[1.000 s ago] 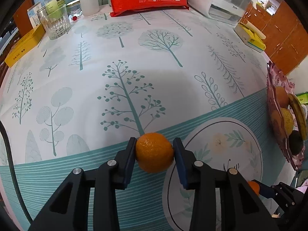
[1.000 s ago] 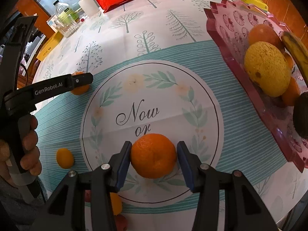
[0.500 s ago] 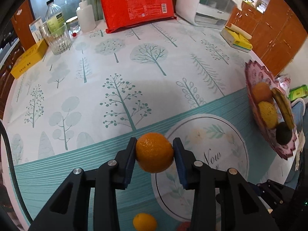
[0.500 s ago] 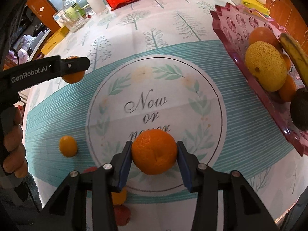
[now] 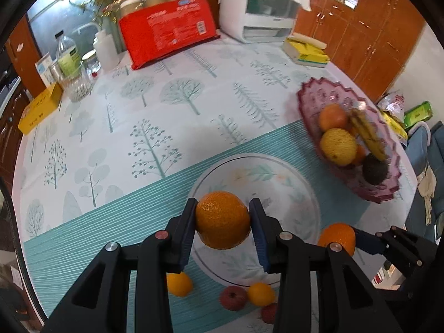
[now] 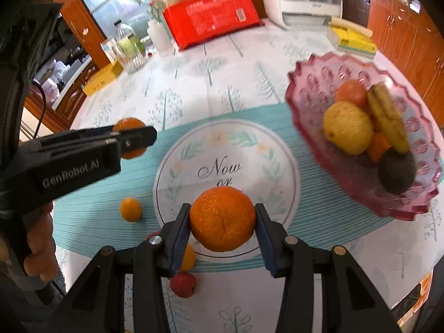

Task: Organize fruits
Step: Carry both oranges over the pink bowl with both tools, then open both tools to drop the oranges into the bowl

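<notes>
Left wrist view: left claw (image 5: 222,220) pinching an orange (image 5: 222,219), right claw (image 6: 222,220) pinching another orange (image 6: 222,217), both raised off tabletop (image 5: 166,116), likely for pink fruit bowl (image 5: 319,94).

"GenRobot.AI" runs along the left tongs (image 6: 133,138) at nine o'clock; the tablecloth medallion (image 6: 224,149) reads "Now or", perhaps continuing below.

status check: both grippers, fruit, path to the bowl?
Left hand-held gripper shut on an orange, held above the cloth. Right hand-held gripper shut on a second orange. Pink fruit bowl ahead-right, already part full; nothing between.
</notes>
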`<state>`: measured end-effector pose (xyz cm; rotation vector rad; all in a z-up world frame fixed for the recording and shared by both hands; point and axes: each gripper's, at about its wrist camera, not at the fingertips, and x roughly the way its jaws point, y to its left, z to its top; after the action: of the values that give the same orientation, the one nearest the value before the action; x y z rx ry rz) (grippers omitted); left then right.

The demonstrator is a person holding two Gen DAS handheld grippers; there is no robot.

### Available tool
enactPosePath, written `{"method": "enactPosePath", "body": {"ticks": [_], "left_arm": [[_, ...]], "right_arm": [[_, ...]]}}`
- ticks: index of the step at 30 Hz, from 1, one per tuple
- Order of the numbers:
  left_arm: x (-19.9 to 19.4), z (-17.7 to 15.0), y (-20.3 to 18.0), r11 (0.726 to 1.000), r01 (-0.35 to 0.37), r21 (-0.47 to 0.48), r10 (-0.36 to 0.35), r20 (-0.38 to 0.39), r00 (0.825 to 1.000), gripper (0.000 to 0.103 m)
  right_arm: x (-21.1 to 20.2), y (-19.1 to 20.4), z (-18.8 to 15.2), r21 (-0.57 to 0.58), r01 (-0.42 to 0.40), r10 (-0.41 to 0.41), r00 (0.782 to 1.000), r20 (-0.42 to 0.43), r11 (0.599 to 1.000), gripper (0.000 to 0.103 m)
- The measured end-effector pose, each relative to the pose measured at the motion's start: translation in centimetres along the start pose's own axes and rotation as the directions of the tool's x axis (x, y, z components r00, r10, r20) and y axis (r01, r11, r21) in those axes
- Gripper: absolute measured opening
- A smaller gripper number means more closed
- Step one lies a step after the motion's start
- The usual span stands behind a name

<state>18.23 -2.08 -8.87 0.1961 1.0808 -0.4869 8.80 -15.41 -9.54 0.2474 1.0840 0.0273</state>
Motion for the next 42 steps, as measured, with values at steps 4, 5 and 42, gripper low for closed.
{"method": "enactPosePath", "body": {"ticks": [4, 5, 42], "left_arm": [[-1.7, 0.9, -2.5, 1.0, 0.009, 0.03, -0.01, 0.027, 1.0, 0.036], [-2.3, 1.2, -3.4, 0.999, 0.015, 0.04, -0.016, 0.035, 0.999, 0.036], [7.6, 6.2, -20.9, 0.999, -0.043, 0.021, 0.045, -0.118, 0.992, 0.037]], "right_arm": [[-2.4, -1.5, 0.4, 0.018, -0.005, 0.004, 0.999, 0.051, 1.0, 0.045], [-3.2, -2.1, 0.6, 0.027, -0.01, 0.008, 0.998, 0.069, 1.0, 0.045], [-3.2, -26.0, 6.0, 0.242, 0.151, -0.171, 0.983, 0.063, 0.959, 0.045]]}}
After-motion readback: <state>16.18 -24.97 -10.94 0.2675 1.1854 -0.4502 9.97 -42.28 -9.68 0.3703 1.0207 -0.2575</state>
